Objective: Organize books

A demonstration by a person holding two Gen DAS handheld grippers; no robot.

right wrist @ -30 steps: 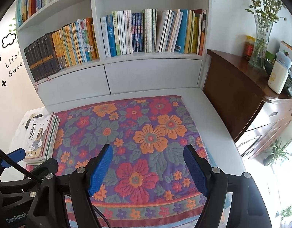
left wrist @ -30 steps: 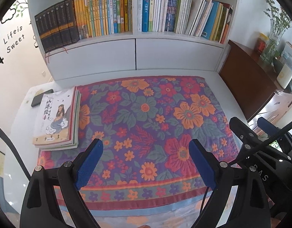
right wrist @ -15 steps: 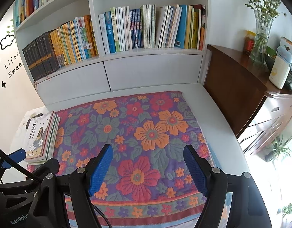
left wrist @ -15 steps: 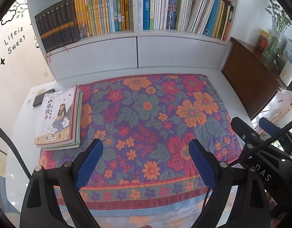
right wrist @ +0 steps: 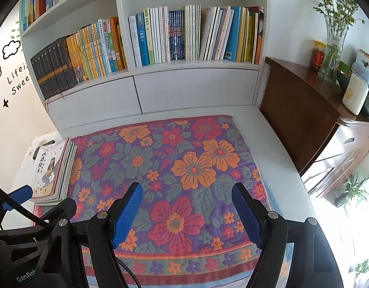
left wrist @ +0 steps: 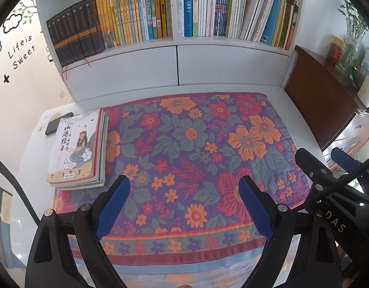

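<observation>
Both grippers held spread and empty above the floral cloth (left wrist: 191,144).

The left gripper (left wrist: 184,204) and right gripper (right wrist: 187,213) are kept apart from everything. A stack of books (left wrist: 76,148) is laid flat at the cloth's left edge, below the filled white bookshelf (left wrist: 177,55).
</observation>
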